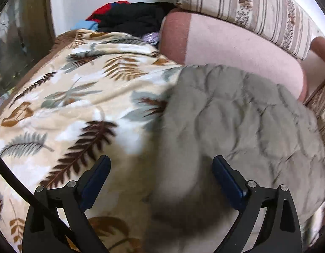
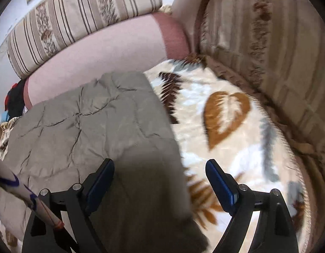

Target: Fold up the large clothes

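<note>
Both grippers are hanging wide apart right now, nothing between the jaws on either side. Our left gripper sits over the near left edge of the grey quilted garment, and our right gripper is over the near right edge of the same piece, so we're basically straddling it.

The garment lies flat on the leaf-print blanket covering the sofa seat, with its far edge up against the pink bolster and the striped back cushion above that. It looks already squared up into a rough rectangle, so our guess is we're either between folds or about to take the near edge for the next one. Both views are motion-blurred close to the lens, so we can't tell how many layers are stacked at that near edge.

How we'd do it well:
- Pinch at the two near corners, grabbing every layer of the grey stuff and none of the blanket underneath. Puffy quilting slips, so bite deep.
- Lift both sides level and carry the edge toward the bolster together, otherwise the fold goes skewed.
- Line up edge on edge before letting go, then press the air out.

That dark clothes pile at the far end is well apart, no worry there.
</note>
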A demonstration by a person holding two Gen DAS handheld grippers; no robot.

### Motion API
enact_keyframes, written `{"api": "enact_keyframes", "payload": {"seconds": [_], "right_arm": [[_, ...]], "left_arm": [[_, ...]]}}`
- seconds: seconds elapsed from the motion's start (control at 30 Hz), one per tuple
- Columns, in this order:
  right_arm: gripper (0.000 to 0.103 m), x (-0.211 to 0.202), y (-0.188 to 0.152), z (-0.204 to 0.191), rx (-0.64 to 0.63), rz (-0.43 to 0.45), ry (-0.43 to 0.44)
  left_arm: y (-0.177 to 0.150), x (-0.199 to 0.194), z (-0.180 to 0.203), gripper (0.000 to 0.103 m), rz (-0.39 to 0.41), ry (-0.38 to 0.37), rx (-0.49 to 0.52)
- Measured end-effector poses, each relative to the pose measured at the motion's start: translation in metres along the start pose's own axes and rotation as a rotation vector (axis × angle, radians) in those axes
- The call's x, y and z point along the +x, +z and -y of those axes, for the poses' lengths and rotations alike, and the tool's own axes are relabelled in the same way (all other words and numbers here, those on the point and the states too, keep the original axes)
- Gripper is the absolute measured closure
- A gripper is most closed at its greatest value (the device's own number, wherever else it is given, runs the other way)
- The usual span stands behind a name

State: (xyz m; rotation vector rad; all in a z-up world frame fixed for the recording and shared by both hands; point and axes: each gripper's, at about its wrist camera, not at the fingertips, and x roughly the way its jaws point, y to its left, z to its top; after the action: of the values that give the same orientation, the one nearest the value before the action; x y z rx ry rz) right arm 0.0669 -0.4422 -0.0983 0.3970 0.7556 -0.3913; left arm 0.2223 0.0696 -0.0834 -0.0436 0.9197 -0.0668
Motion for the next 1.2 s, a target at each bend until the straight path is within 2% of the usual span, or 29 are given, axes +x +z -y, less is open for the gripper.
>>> {"api": "enact_keyframes", "payload": {"seconds": [0.1,0.2,0.27,0.37,0.43,0.57,0.7,0.83,1.03,1.2], "right_arm": [[0.011,0.009,-0.016,0.011,0.028,-0.052,0.007],[0.009,0.017,-0.016,0.02,0.1,-0.093,0.033],[0.009,0.006,-0.013,0.015,0.089,-0.073,0.014],[0.009,-0.018,-0.013,-0.001,-0.008,-0.02,-0.029],[0.009,-0.035,-0.017,-0.009,-0.052,0.013,-0.048],[0.009,-0.069,-0.034,-0.027,-0.109,0.051,-0.029],[0.009,-0.083,-0.054,-0.046,-0.153,0.034,0.006],[0.009,-0.094,-0.077,-0.064,-0.196,0.009,0.033],[0.009,-0.114,-0.104,-0.079,-0.229,-0.008,0.061],[0.009,-0.132,-0.122,-0.083,-0.247,-0.014,0.06]], "left_arm": [[-0.006,0.013,-0.01,0.005,-0.041,-0.012,-0.041],[-0.003,0.002,-0.008,0.005,-0.025,0.013,-0.047],[-0.003,-0.014,-0.002,0.005,0.009,0.034,-0.008],[-0.008,-0.04,0.004,0.005,0.059,0.067,0.03],[-0.014,-0.058,0.003,0.005,0.086,0.071,0.024],[-0.03,-0.091,0.002,0.005,0.138,0.07,-0.018],[-0.045,-0.121,0.001,0.005,0.211,0.117,-0.05],[-0.055,-0.152,0.007,0.005,0.301,0.198,-0.014],[-0.071,-0.196,0.019,0.004,0.42,0.244,0.04],[-0.087,-0.212,0.025,0.001,0.404,0.156,0.03]]}}
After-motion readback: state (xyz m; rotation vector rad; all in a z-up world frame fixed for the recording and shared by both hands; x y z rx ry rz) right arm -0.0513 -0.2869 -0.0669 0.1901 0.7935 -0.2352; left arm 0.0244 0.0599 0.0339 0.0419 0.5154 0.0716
